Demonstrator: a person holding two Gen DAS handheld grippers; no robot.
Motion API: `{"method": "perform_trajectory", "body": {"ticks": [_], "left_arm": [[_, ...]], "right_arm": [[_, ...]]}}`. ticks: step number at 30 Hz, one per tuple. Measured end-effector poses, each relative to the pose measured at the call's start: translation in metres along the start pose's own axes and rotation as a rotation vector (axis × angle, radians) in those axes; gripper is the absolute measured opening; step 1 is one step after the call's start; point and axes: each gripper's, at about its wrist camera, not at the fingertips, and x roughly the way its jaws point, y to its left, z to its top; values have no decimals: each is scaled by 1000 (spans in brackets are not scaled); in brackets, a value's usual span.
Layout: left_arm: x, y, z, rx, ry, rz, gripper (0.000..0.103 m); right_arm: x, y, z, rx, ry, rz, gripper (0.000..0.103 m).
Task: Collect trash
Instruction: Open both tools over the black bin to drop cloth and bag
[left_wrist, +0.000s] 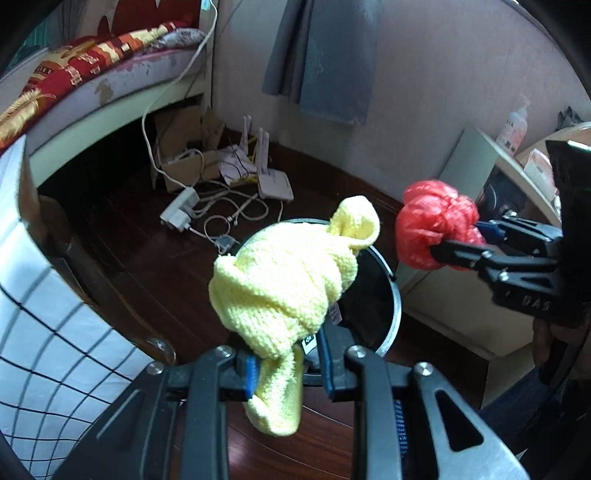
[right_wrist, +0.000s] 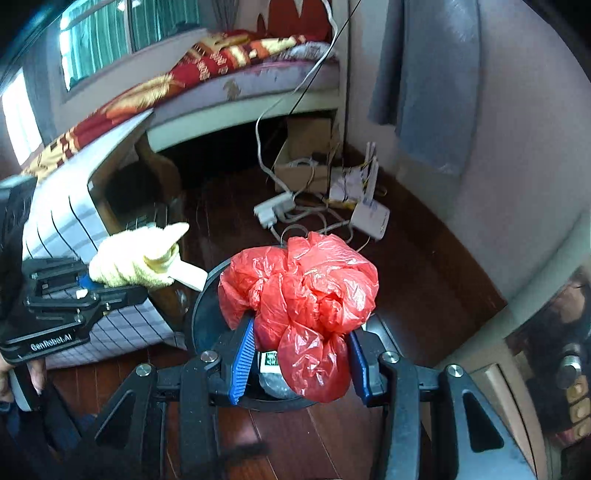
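Note:
My left gripper (left_wrist: 288, 363) is shut on a crumpled yellow knitted cloth (left_wrist: 284, 273), which bulges up above the blue pads and hangs down below them. My right gripper (right_wrist: 299, 354) is shut on a scrunched red plastic bag (right_wrist: 301, 291). Both loads hang over a round black trash bin with a metal rim (left_wrist: 397, 302), whose rim (right_wrist: 201, 295) also shows in the right wrist view. From the left wrist view the right gripper (left_wrist: 456, 240) holds the red bag (left_wrist: 432, 225) at the right. From the right wrist view the left gripper (right_wrist: 98, 286) holds the yellow cloth (right_wrist: 133, 258) at the left.
A bed with a red patterned blanket (left_wrist: 74, 70) stands at the back left, a white checked cover (left_wrist: 40, 332) closer by. Cardboard box (left_wrist: 188, 166), power strip (left_wrist: 179, 210), white router (left_wrist: 275, 186) and cables lie on the dark wood floor. A cabinet (left_wrist: 443, 306) stands right of the bin.

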Motion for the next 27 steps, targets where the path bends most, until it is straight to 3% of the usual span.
{"method": "perform_trajectory", "body": {"ticks": [10, 11, 12, 13, 14, 15, 17, 27], "left_arm": [[46, 6, -5, -35, 90, -37, 30], [51, 8, -6, -39, 93, -46, 38], [57, 10, -7, -49, 97, -48, 61], [63, 15, -9, -69, 119, -14, 73], [65, 17, -9, -84, 126, 18, 86], [65, 21, -11, -99, 119, 36, 90], [60, 31, -18, -130, 115, 92, 103], [26, 43, -31, -167, 35, 194, 103]], "right_arm": [[65, 10, -13, -74, 119, 41, 48], [71, 12, -11, -90, 122, 43, 49], [76, 15, -11, -113, 126, 36, 57], [86, 16, -14, -138, 138, 4, 80], [91, 14, -16, -146, 146, -28, 91], [95, 11, -19, -147, 146, -53, 100], [96, 4, -23, -125, 155, -79, 101], [88, 13, -18, -59, 129, -88, 103]]}}
